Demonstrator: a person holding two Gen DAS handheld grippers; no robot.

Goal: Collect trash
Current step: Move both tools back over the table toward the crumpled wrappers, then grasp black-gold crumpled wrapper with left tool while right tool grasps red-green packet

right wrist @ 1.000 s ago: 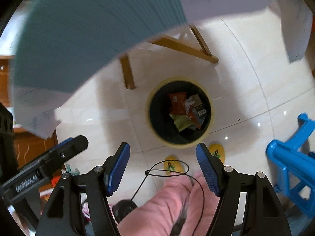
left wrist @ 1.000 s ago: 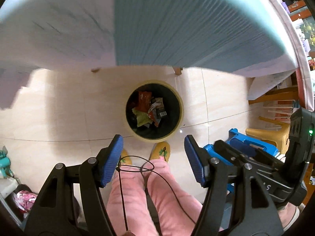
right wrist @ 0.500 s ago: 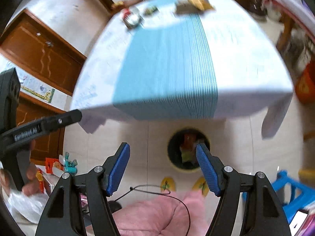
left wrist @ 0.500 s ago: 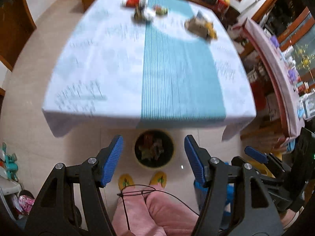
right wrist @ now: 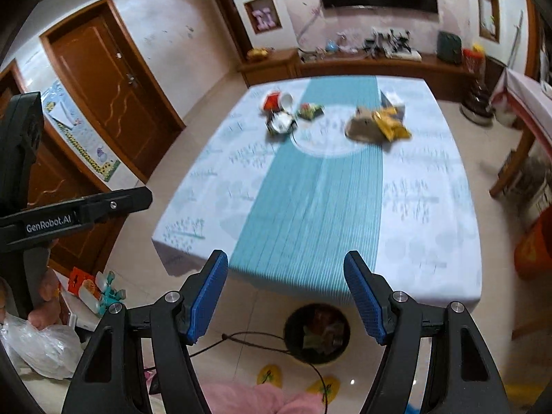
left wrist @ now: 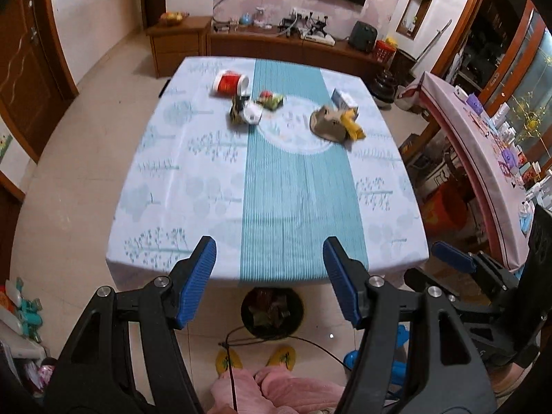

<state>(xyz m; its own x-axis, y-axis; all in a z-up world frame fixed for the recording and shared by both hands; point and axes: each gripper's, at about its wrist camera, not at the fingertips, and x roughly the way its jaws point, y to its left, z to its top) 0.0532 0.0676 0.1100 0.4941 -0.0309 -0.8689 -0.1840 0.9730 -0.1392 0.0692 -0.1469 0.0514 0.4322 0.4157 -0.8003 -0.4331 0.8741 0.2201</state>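
Both tongs, left tongs [left wrist: 269, 281] and right tongs [right wrist: 286, 296], gape empty (bin [left wrist: 272, 314] part-filled); next, reach the desk [left wrist: 193, 186] wrappers [left wrist: 336, 124].

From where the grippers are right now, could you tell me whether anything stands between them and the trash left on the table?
Nothing visible does. Both the left gripper and right gripper are open and empty, and only bare tablecloth separates them from the wrappers and the tipped red cup at the far end.

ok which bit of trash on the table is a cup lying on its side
The red and white cup at the far left of the litter, tipped over; the other pieces are crumpled wrappers and a small box.
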